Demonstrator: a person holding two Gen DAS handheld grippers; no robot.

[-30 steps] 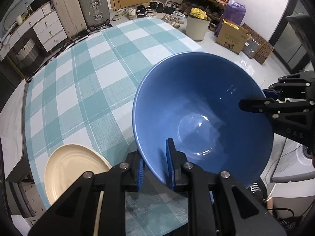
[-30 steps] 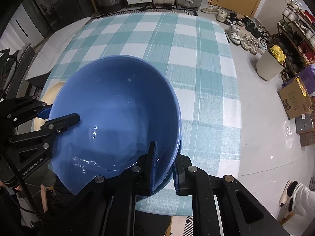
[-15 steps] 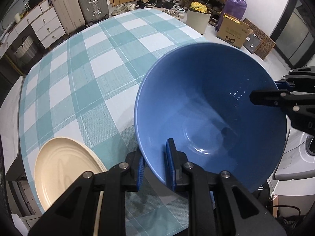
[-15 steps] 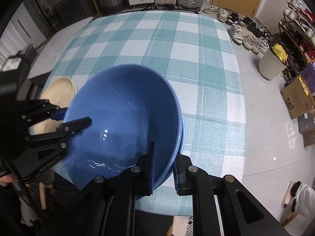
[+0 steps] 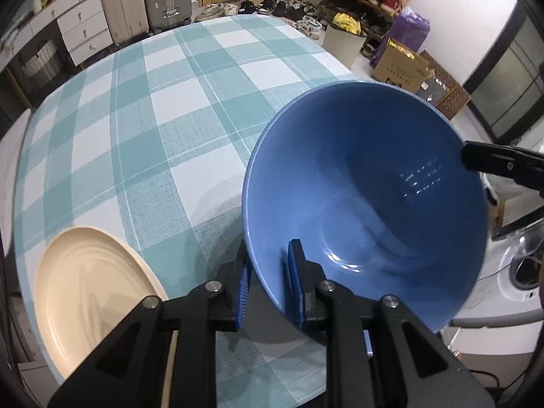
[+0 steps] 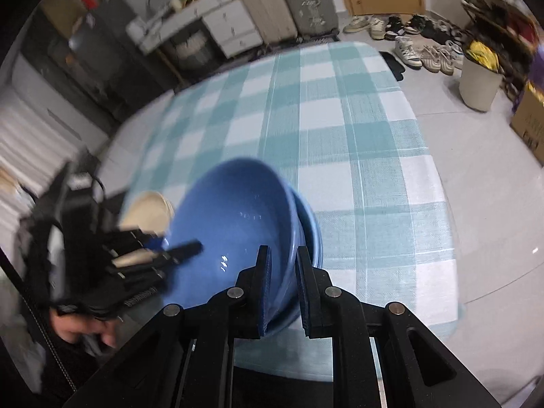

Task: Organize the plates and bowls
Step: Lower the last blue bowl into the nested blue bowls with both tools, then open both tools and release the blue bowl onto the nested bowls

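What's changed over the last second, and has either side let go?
The right gripper has swung and rolled, tilting the blue bowl; a second blue bowl now shows more behind it. Nothing was let go: the right gripper's jaws and the left gripper's stay clamped on opposite rims. The cream plate stays on the tablecloth.

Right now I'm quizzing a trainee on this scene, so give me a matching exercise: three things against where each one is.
Things:
1. blue bowl
2. cream plate
3. white bin

Places:
A. on the floor beside the table
B. gripped at its rim by both grippers
C. flat on the checked cloth near the table edge

Pairs: 1-B, 2-C, 3-A
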